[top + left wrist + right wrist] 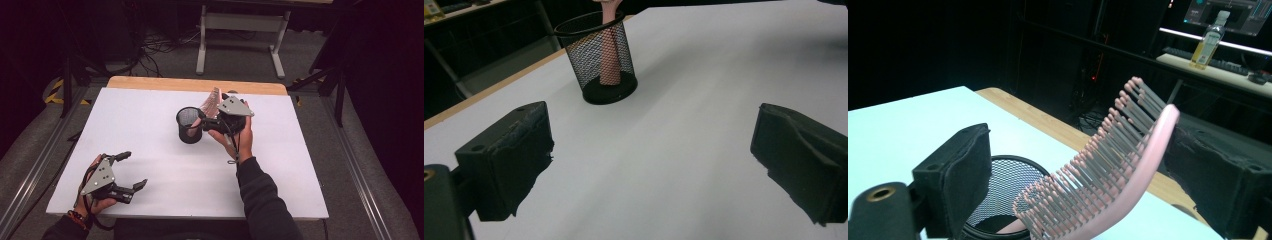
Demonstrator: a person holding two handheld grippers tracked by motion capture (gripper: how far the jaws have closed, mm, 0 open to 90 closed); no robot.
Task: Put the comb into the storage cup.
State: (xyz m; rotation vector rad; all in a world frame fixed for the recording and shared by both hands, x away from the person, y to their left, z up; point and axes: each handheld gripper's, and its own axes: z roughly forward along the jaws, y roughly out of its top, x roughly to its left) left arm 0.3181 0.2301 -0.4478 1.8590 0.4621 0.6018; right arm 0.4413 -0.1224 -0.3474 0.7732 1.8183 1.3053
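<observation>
Nearest to me, my left tool (131, 170) rests low over the front left part of the white table (150, 125), held in the left hand (95, 200), its jaws spread wide with nothing but bare tabletop between them; in the left gripper view I see both black pads well apart and the cup standing farther off. Farther in, near the middle of the table, my right tool (202, 121) sits in the right hand (239, 137) just beside the black mesh cup (189, 125), pointing toward it. Its jaws stand wide, and in the right gripper view the pink hairbrush (1108, 170) lies between them, its back leaning against the right pad (1218, 175) while the left pad (960, 175) stands clear of the bristles, so I read no grip on it. The brush's handle goes down into the cup, its foot resting on the cup's solid base in the left gripper view, and its bristled head rises tilted above the rim. Beyond the cup runs the table's wooden far edge (195, 84), then a dark floor with cables.
</observation>
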